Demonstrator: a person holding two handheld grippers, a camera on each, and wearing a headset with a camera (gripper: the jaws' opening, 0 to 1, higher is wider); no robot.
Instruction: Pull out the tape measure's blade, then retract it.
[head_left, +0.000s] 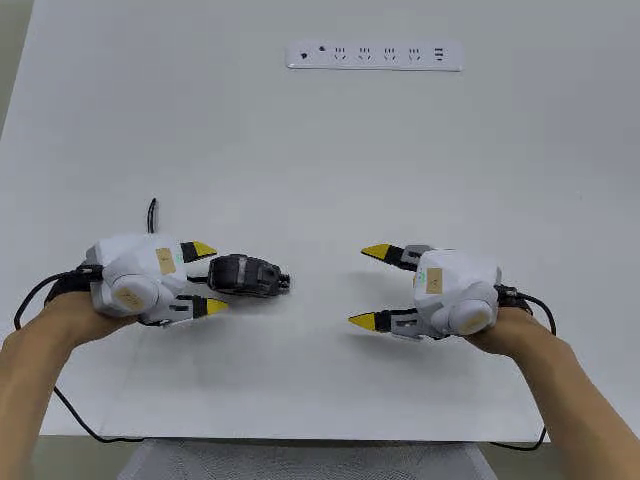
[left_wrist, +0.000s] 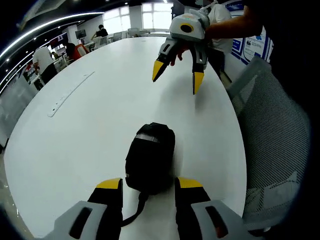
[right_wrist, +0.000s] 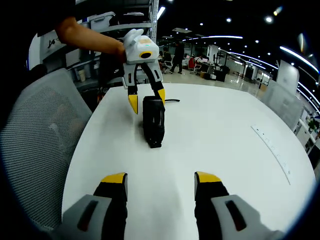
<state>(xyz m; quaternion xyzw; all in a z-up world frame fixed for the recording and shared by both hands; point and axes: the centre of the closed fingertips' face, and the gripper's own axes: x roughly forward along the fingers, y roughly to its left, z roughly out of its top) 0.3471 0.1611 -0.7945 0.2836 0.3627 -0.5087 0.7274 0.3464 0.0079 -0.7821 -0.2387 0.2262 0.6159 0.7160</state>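
Note:
A black tape measure (head_left: 245, 275) lies on the white table (head_left: 300, 160), blade end pointing right and no blade drawn out. My left gripper (head_left: 209, 277) is open, its yellow tips straddling the case's rear end; whether they touch it is unclear. In the left gripper view the tape measure (left_wrist: 150, 157) sits just ahead of the left gripper (left_wrist: 150, 183), with a strap trailing back between the jaws. My right gripper (head_left: 370, 286) is open and holds nothing, a short way right of the case and facing it. In the right gripper view the tape measure (right_wrist: 154, 120) lies beyond the right gripper (right_wrist: 160, 177).
A white power strip (head_left: 375, 55) lies at the far side of the table. A black cable (head_left: 152, 213) curls behind the left gripper. A grey mesh chair (left_wrist: 272, 150) stands at the table's near edge. People sit far back in the room.

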